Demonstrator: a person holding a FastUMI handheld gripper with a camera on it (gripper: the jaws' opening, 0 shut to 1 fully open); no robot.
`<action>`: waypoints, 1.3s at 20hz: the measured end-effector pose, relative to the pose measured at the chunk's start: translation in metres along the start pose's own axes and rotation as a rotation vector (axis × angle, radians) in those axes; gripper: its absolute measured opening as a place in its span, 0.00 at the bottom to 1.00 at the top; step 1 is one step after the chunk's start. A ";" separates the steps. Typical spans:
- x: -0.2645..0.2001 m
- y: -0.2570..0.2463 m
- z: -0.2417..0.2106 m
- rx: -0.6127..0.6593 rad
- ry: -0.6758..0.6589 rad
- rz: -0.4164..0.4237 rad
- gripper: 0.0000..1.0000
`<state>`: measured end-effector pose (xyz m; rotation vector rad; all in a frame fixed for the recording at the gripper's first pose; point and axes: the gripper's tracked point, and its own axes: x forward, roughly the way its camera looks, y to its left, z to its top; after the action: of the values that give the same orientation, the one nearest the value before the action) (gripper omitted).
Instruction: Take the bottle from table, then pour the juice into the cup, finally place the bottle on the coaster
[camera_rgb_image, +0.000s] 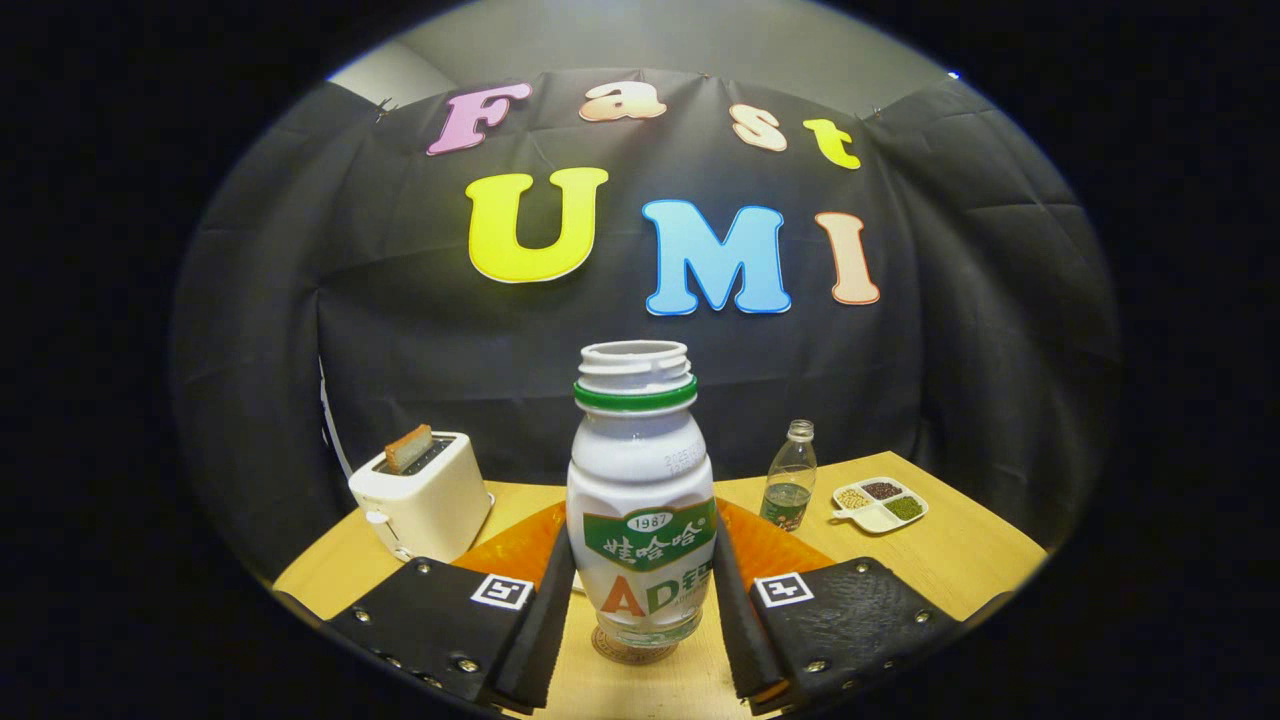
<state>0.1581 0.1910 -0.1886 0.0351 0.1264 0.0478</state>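
Note:
A white bottle (640, 500) with a green neck ring, a green and orange label and no cap stands upright between my fingers. Its base rests on a round brown coaster (632, 652) on the wooden table (960, 560). My gripper (643, 560) is shut on the bottle, with the left finger (545, 620) and the right finger (735, 620) pressed against its lower sides at label height. The bottle's open mouth faces straight up.
An orange mat (775, 550) lies just behind the bottle. A white toaster (425, 505) holding a slice of bread stands beyond the left finger. Beyond the right finger are a small clear bottle (790, 490) and a white divided dish (882, 503) of grains.

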 end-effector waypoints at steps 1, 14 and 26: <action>0.005 0.002 -0.010 -0.014 0.008 0.000 0.66; 0.066 0.030 -0.109 -0.011 0.102 0.036 0.66; 0.070 0.027 -0.115 -0.029 0.067 0.028 0.66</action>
<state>0.2116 0.2255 -0.3107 0.0061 0.1925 0.0790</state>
